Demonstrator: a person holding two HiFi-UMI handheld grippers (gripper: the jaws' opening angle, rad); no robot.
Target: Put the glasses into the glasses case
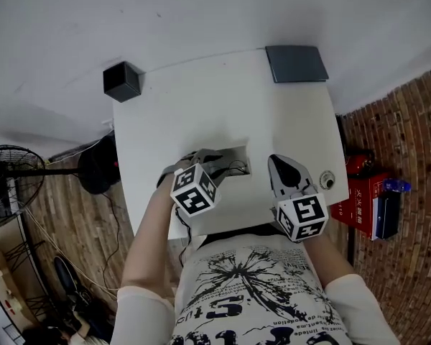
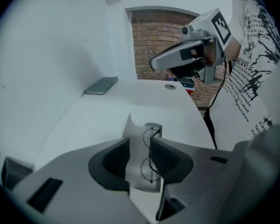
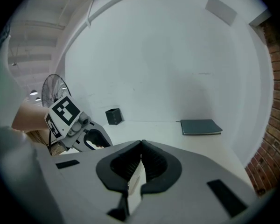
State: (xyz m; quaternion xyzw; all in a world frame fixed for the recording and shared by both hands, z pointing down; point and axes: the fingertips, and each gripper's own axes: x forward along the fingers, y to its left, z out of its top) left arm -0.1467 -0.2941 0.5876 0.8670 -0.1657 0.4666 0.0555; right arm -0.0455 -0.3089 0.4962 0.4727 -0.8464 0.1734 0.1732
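Left gripper (image 2: 140,148), jaws apart, just above the case (image 2: 136,129), glasses (image 2: 150,150) showing between them; glasses lying inside the open case on the tabletop (image 2: 130,104); right gripper (image 3: 140,146), jaws together, raised beside the case

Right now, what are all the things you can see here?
white table: one, white, fills the middle.
thin wire-rimmed glasses: one pair, dark, lying in the case.
open white glasses case: one, white, table's near side.
small black cube-shaped box: one, black, table's far left corner.
flat dark grey book: one, dark grey, table's far right corner.
small round metal fitting: one, silvery, table's right edge.
black standing fan: one, black, floor at left.
red cardboard box: one, red, floor at right.
left hand-held gripper: one, grey, over the case, jaws apart, gripping nothing.
right hand-held gripper: one, grey, right of the case, jaws together.
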